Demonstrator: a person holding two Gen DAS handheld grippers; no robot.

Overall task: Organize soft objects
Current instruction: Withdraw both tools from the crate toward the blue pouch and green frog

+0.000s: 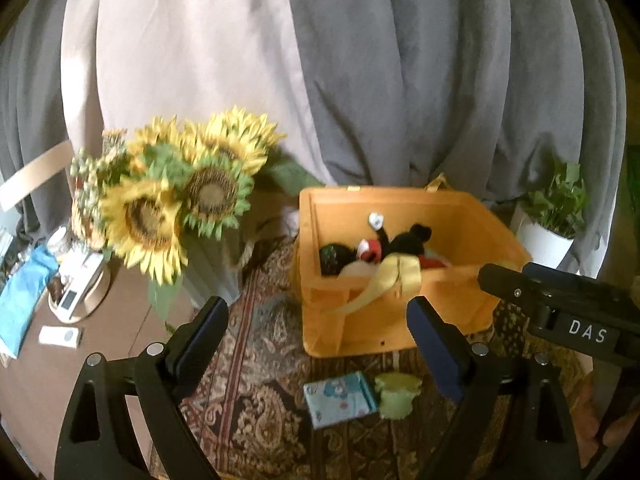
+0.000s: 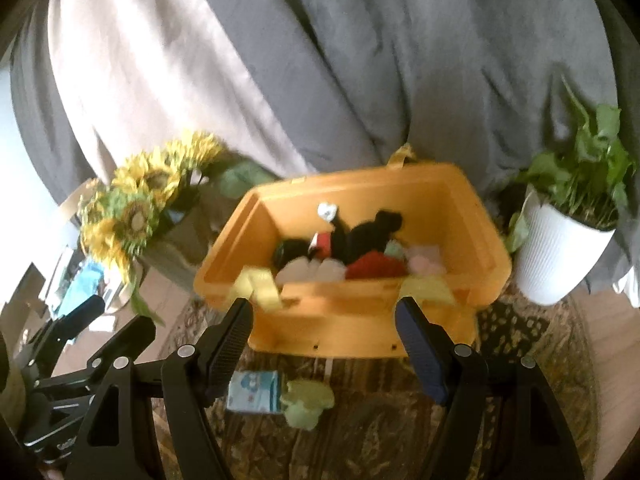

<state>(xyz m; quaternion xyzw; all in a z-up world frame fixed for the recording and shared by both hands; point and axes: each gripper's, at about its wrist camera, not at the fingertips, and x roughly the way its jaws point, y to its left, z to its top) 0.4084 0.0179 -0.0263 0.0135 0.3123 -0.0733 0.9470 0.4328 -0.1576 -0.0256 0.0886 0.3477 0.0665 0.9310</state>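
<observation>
Patterned rug (image 1: 256, 420) underfoot: both grippers, left (image 1: 318, 344) and right (image 2: 324, 344), gape empty. Just beyond lie a blue cloth pouch (image 1: 340, 398) touching a green plush (image 1: 398, 394); both look light and squashy, best pinched mid-body. Farther, orange bin (image 1: 400, 320) holds toys.

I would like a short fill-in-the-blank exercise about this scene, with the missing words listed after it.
1. The black plush toy lies inside the ____ storage bin.
2. The light green soft toy lies on the patterned ____, outside the bin.
3. Touching that toy's left side is a light ____ cloth with cartoon prints.
4. Both the left gripper and the right gripper hold ____.

Missing words: orange; rug; blue; nothing
</observation>
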